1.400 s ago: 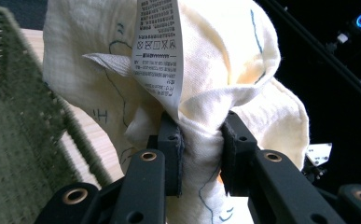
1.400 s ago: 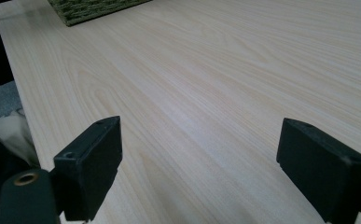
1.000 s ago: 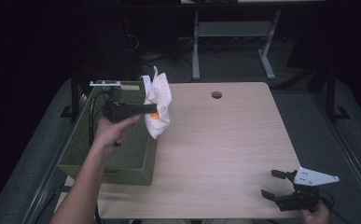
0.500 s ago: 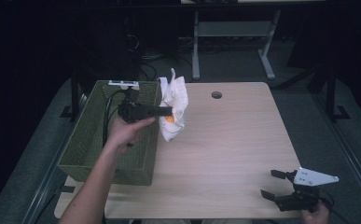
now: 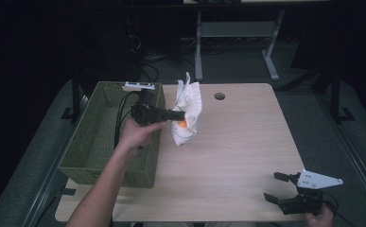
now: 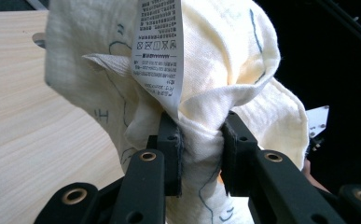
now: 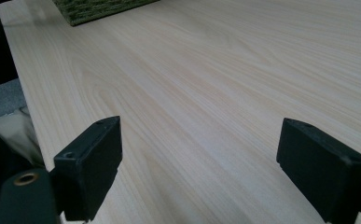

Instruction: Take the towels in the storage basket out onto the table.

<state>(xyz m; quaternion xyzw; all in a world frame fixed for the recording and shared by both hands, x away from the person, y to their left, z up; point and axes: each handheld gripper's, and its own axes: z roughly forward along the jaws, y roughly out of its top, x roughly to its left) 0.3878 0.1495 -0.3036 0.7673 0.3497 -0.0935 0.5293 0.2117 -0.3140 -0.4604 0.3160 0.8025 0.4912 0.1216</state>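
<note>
- One cloth (image 5: 186, 113), clamped in the left hand-held gripper (image 5: 179, 115), has shifted from the basket (image 5: 100, 137) rim out over the table (image 5: 237, 142): unloading, set-down next.
- Right hand-held gripper (image 5: 277, 187) idle, jaws apart, far from basket.

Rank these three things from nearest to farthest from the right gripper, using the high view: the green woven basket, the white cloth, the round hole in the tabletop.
From the right gripper, at the table's near right corner:
1. White cloth, hanging from the left gripper, left of centre.
2. Round hole, at the table's far edge.
3. Green woven basket, at the left edge.
</note>
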